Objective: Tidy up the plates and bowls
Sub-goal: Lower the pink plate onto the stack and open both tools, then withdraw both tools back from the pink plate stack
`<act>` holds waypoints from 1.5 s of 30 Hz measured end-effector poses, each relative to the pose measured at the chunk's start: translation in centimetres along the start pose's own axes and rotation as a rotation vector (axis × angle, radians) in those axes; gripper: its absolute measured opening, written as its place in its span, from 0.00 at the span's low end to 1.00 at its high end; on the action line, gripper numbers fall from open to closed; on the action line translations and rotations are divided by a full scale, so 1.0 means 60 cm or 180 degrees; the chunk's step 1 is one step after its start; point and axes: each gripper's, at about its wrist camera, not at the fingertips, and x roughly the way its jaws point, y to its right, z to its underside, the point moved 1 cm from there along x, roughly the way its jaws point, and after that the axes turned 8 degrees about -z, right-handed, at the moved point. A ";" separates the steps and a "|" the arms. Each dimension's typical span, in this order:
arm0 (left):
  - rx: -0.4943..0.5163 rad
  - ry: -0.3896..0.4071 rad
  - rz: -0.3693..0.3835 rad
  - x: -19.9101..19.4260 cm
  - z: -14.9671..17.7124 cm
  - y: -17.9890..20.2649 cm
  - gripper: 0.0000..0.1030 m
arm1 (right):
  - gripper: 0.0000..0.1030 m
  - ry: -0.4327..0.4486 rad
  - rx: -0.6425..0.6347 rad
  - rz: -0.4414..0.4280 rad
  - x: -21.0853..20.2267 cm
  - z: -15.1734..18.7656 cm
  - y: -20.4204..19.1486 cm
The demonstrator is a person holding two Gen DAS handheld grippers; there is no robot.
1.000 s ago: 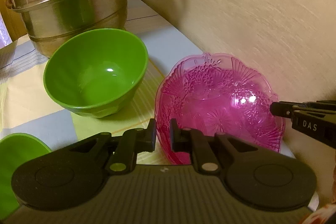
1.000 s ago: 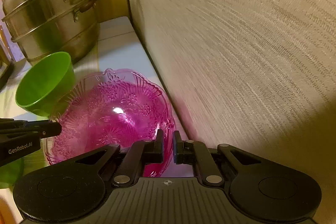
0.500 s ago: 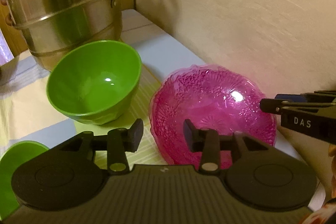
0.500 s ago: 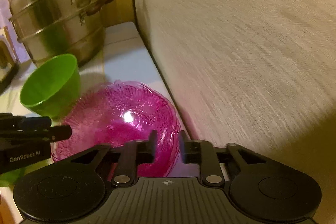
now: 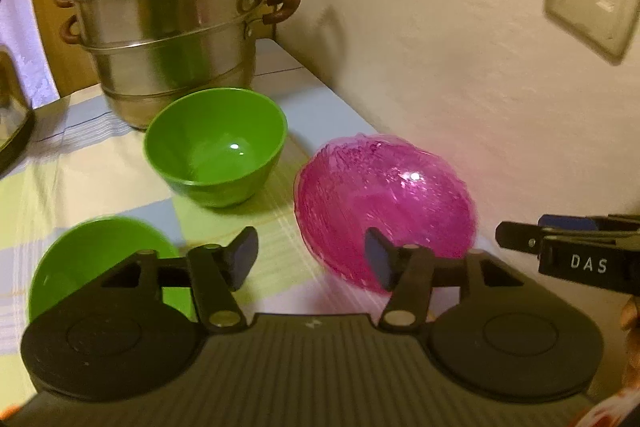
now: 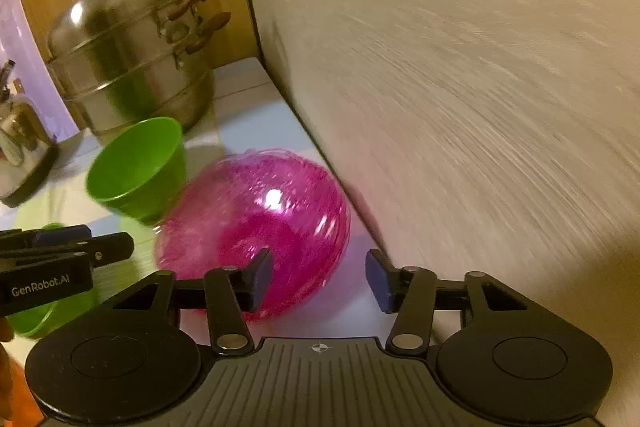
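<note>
A pink patterned glass plate point(image 5: 384, 203) lies on the table by the wall; it also shows in the right wrist view point(image 6: 256, 223). A green bowl point(image 5: 216, 143) stands upright left of it, also in the right wrist view point(image 6: 138, 171). A second green bowl point(image 5: 92, 259) sits at the near left. My left gripper point(image 5: 312, 259) is open and empty, just short of the plate's near edge. My right gripper point(image 6: 318, 277) is open and empty over the plate's near right edge. Each gripper shows in the other's view, the right one point(image 5: 560, 247) and the left one point(image 6: 60, 259).
A tall steel steamer pot point(image 5: 168, 27) stands at the back of the table point(image 5: 80, 179). The wall point(image 5: 460, 67) with sockets runs close along the right. A metal kettle point(image 6: 20, 143) on a dark tray is at the far left.
Both grippers opened, let go of the pink plate, and drew back and up. The plate now lies flat on the table.
</note>
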 end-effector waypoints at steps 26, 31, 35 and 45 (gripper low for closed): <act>-0.0295 0.0062 -0.0185 -0.287 0.183 -0.041 0.79 | 0.74 0.0145 0.0139 -0.0044 -0.275 0.167 -0.108; -0.0475 -0.0042 -0.0158 -0.318 0.212 -0.063 0.80 | 0.74 0.0111 0.0086 -0.0087 -0.295 0.192 -0.127; -0.0520 -0.0083 -0.0137 -0.342 0.232 -0.075 0.81 | 0.74 0.0088 0.0003 -0.0136 -0.306 0.209 -0.150; -0.0706 0.0100 -0.0306 -0.400 0.287 -0.105 0.81 | 0.74 0.0049 -0.0084 -0.0264 -0.325 0.245 -0.188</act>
